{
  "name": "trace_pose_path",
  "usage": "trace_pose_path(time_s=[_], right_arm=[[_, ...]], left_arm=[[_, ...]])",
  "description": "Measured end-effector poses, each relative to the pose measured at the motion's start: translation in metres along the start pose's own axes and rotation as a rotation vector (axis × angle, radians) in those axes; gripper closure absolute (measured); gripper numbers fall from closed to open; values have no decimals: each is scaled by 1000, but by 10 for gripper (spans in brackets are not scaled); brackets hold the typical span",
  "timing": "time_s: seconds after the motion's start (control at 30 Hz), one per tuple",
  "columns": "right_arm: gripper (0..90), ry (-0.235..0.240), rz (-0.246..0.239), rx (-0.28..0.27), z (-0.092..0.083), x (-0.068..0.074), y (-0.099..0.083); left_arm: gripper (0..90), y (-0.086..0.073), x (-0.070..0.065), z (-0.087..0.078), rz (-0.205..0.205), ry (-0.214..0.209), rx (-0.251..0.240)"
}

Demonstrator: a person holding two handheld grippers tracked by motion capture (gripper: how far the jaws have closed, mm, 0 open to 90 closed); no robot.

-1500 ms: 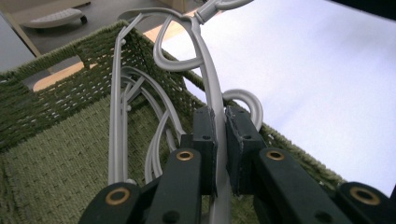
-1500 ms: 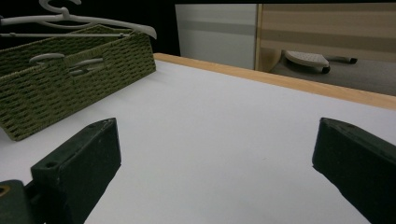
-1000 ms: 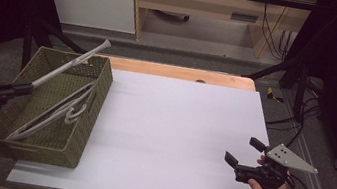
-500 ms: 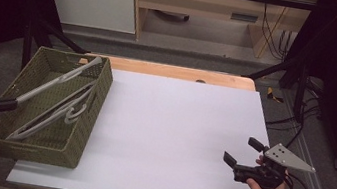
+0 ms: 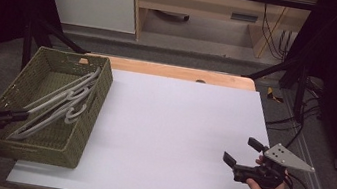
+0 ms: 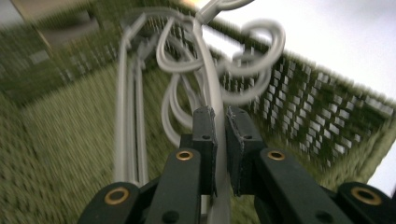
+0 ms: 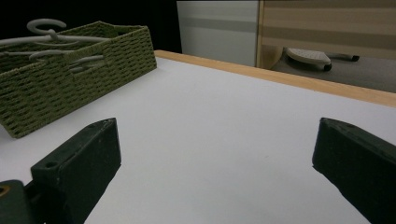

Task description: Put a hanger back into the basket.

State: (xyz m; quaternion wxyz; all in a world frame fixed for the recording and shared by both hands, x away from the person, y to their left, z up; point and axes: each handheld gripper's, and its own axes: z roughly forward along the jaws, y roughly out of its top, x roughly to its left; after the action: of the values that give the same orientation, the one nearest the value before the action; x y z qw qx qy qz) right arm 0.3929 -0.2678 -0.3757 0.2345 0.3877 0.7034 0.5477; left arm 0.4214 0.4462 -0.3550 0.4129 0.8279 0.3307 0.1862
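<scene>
**Hanger lowered into the basket**

Lowered since a second ago, the hanger (image 5: 56,103) no longer sticks up over the basket's far rim; it now lies inside the basket (image 5: 104,72) among the other hangers (image 5: 77,96), and the left hand has dropped toward the table's 8 o'clock corner. The right hand has not shifted.

In the left gripper view, the left gripper (image 6: 219,119) has its jaws pressed together on the pale grey bar of the hanger (image 6: 212,88), which runs up between the pads toward 12 o'clock. Around it, the curved hooks and arms of the other hangers (image 6: 261,56) crowd the basket's woven wall (image 6: 327,126) from 12 to 3 o'clock; that view is blurred. From above, the left gripper (image 5: 22,114) reaches over the basket's near left edge, pointing toward 3 o'clock.

The right gripper (image 5: 240,150) sits at the table's 4 o'clock edge with its jaws spread wide and nothing between them. In the right gripper view, its two jaws frame bare white table (image 7: 224,140), with the basket (image 7: 79,70) off at 10 o'clock and hanger hooks (image 7: 46,25) showing above its rim.

The basket stands on the table (image 5: 174,141) at 9 o'clock, well apart from the right gripper.
</scene>
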Motion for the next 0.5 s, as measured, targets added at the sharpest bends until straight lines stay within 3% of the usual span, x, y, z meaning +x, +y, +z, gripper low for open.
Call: trace_pose_path(time_s=[0.17, 0.23, 0.3, 0.33, 0.5], right_arm=[[14, 1, 0, -5, -1, 1, 1], [14, 1, -1, -3, -1, 0, 0], [14, -2, 2, -2, -1, 0, 0], [14, -1, 0, 0, -1, 0, 0], [14, -2, 2, -2, 0, 0, 0]], left_arm=[[799, -3, 0, 16, -45, 48, 193], [817, -5, 2, 18, -66, 73, 193], [799, -4, 2, 16, -82, 68, 184], [787, -3, 1, 16, -71, 82, 180], [654, 8, -9, 14, -73, 81, 139]])
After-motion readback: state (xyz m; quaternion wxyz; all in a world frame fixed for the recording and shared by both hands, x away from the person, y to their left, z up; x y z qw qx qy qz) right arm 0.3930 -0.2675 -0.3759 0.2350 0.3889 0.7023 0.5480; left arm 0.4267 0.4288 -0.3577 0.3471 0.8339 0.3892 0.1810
